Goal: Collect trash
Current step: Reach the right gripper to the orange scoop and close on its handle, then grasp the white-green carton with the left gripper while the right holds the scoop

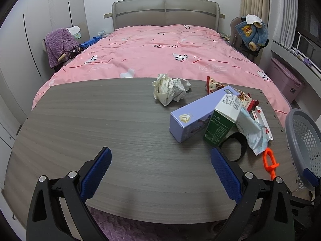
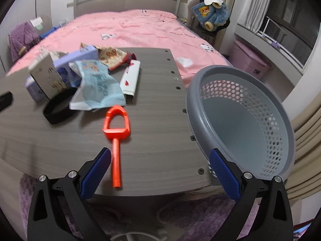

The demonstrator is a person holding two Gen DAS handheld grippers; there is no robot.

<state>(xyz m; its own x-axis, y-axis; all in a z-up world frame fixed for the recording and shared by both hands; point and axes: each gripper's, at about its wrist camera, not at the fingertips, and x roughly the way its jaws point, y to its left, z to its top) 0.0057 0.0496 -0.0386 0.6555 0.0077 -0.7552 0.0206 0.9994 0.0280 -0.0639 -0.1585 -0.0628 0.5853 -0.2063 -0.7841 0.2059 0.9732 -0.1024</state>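
Observation:
Trash lies on the grey wooden table (image 1: 100, 124): crumpled paper (image 1: 170, 88), a purple box (image 1: 196, 114), a green and white carton (image 1: 222, 118), a light blue wrapper (image 2: 98, 88), a red snack wrapper (image 2: 112, 57), a white and red packet (image 2: 130, 77), a black band (image 2: 59, 107) and an orange plastic tool (image 2: 116, 132). A grey perforated basket (image 2: 246, 120) hangs off the table's right edge. My left gripper (image 1: 160, 172) is open and empty over the table's near edge. My right gripper (image 2: 160, 172) is open and empty, near the orange tool and the basket.
A bed with a pink cover (image 1: 160, 50) stands behind the table. Chairs with clothes (image 1: 58, 46) (image 1: 250, 34) flank it. A pink storage box (image 2: 250, 62) sits by the window. A purple rug (image 2: 200, 217) lies under the table.

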